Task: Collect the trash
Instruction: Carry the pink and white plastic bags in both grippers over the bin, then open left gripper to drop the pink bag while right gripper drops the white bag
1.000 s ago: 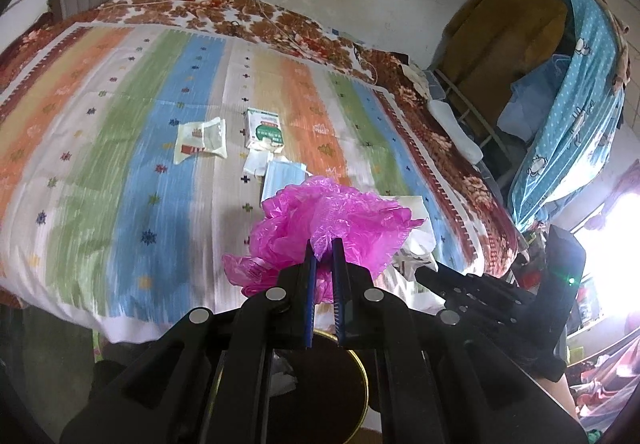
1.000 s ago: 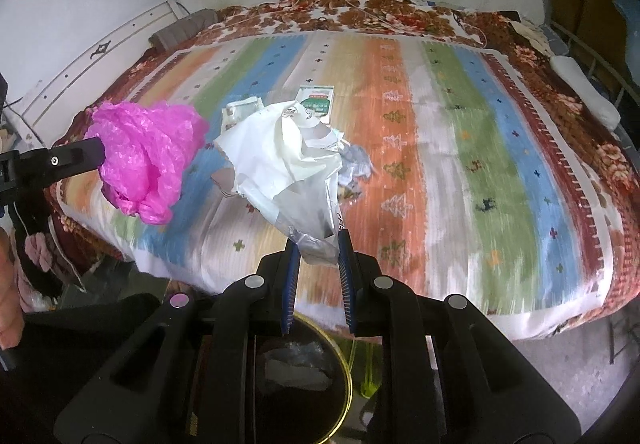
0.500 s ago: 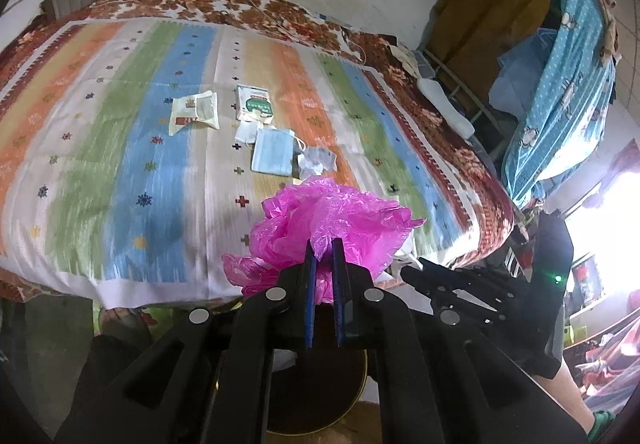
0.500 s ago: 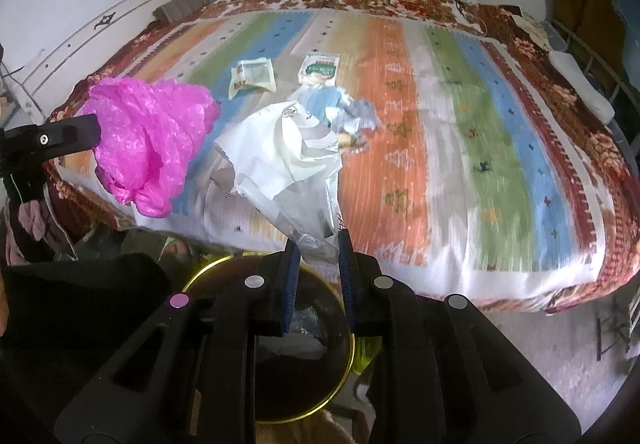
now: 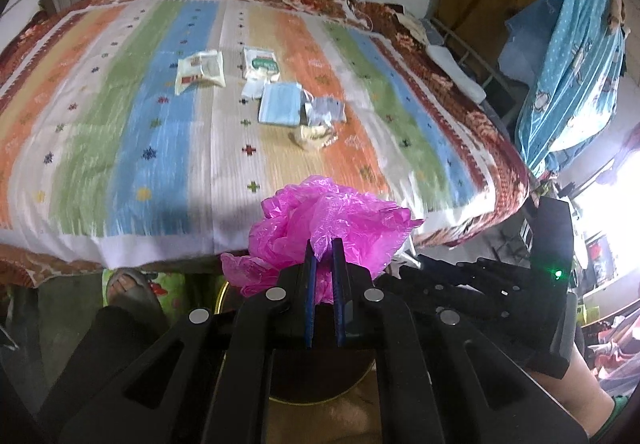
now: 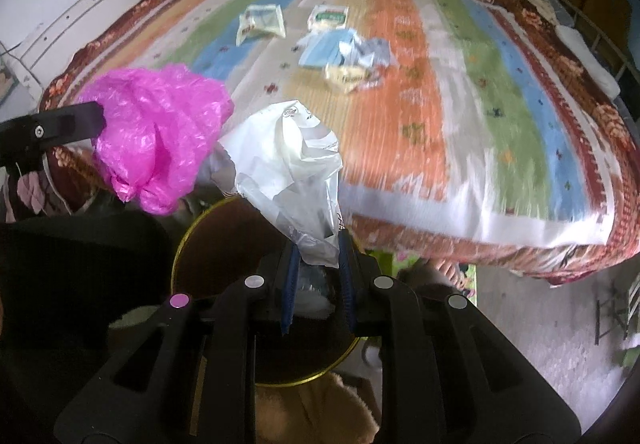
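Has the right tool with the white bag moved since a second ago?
Yes. The right tool, shut on the white bag, has pulled back off the striped bedspread; the bed's near edge now lies ahead, and the gold-rimmed bin sits below.

Pink bag (image 5: 328, 219): glossy crinkled plastic; white bag (image 6: 292, 167): thin plastic; bedspread (image 5: 168, 115): woven cloth.

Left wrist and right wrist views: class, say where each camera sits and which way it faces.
Left wrist: on the left tool, facing the striped bed; it pinches a pink bag; the right tool's body and a sandalled foot show.
Right wrist: on the right tool, facing the bed, gripping a white bag over a gold-rimmed bin.
Shared: bed, pink bag, litter.
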{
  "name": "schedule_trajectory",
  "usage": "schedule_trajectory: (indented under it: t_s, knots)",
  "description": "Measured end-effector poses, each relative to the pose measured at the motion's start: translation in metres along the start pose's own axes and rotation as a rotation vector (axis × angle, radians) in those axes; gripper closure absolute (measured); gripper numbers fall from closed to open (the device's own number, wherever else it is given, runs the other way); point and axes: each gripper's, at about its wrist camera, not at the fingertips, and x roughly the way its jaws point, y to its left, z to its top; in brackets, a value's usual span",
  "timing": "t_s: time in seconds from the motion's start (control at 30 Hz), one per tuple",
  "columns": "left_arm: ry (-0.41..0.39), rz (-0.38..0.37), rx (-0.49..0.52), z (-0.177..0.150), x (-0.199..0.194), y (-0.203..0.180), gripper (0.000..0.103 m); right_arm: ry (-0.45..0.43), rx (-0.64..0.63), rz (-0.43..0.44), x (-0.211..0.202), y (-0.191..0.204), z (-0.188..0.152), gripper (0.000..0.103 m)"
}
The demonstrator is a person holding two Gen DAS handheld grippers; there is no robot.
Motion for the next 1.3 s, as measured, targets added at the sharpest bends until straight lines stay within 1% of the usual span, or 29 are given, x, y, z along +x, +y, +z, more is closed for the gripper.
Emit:
schedule_trajectory:
  t_s: [0.23,0.4,0.5,0.6,0.7,0.8,0.97,1.1,1.23,1.3]
  knots:
    - [0.054,0.028,-0.007,-0.018,0.013,-0.001,0.097,0.057,0.005,-0.008,0.011,0.004,-0.015,0.085]
    - [0.098,0.058,-0.014,-0.029,0.026,0.0,0.097,0.109,0.025,0.001,0.022,0.005,-0.025,0.085]
    - [0.13,0.063,-0.025,-0.033,0.034,0.001,0.097,0.152,0.042,0.006,0.032,0.005,-0.032,0.085]
    - [0.16,0.092,-0.035,-0.038,0.043,0.002,0.097,0.184,0.057,0.008,0.039,0.005,-0.035,0.085]
    - [0.194,0.096,-0.06,-0.042,0.051,0.006,0.096,0.215,0.074,0.011,0.047,0.003,-0.038,0.085]
    - [0.238,0.07,-0.106,-0.047,0.062,0.013,0.096,0.247,0.088,0.015,0.056,0.003,-0.041,0.085]
    - [0.26,0.094,-0.124,-0.05,0.071,0.018,0.096,0.289,0.093,0.012,0.067,0.004,-0.044,0.085]
    - [0.283,0.097,-0.132,-0.053,0.077,0.021,0.096,0.315,0.104,0.004,0.074,0.001,-0.046,0.085]
    - [0.306,0.101,-0.134,-0.054,0.084,0.021,0.096,0.34,0.122,0.012,0.08,0.0,-0.048,0.085]
    - [0.312,0.099,-0.146,-0.053,0.088,0.022,0.096,0.352,0.14,0.029,0.084,0.0,-0.049,0.083]
